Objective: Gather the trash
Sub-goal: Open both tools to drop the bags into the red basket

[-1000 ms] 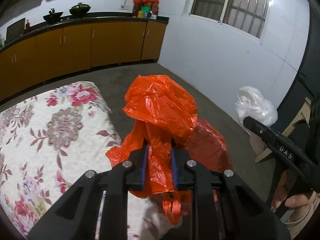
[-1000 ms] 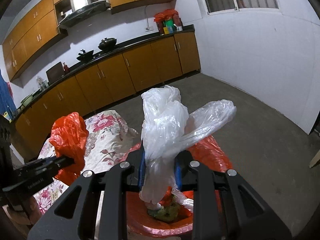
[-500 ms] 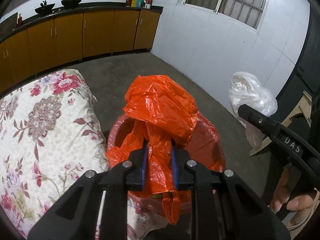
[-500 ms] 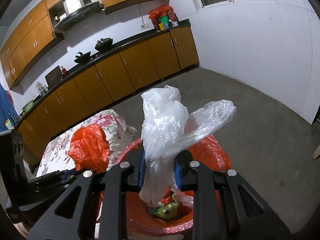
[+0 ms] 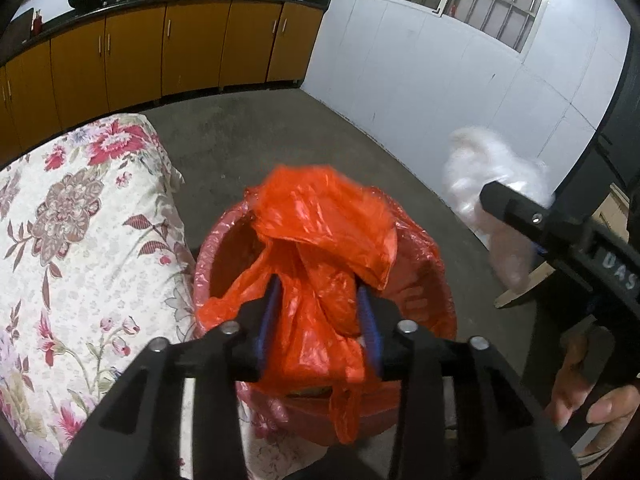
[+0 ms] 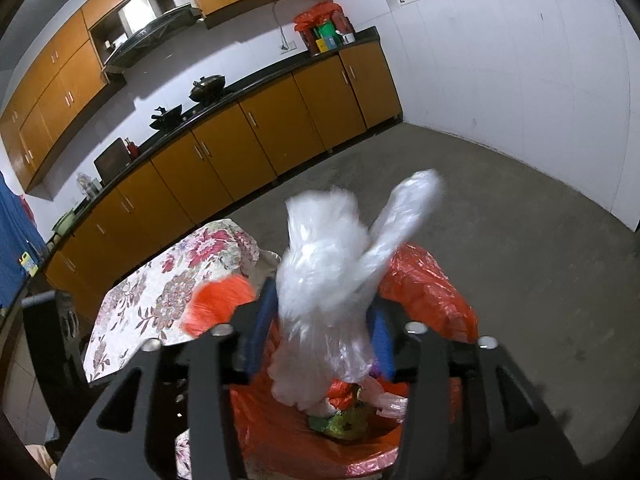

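My left gripper has its jaws apart around a crumpled orange plastic bag, which still sits between the blue pads above the red-lined trash bin. My right gripper has its jaws apart around a crumpled clear white plastic bag, over the same bin. The bin holds other trash, including a green wrapper. The white bag and the right gripper's body show at the right of the left wrist view. The orange bag shows blurred in the right wrist view.
A table with a floral cloth stands just left of the bin. Orange kitchen cabinets with pots line the far wall. A bare concrete floor reaches to white walls. A wooden chair leg is at the right.
Both grippers moved from beside the table to over the bin. Both sets of jaws have widened around their bags, which look blurred and loosened.
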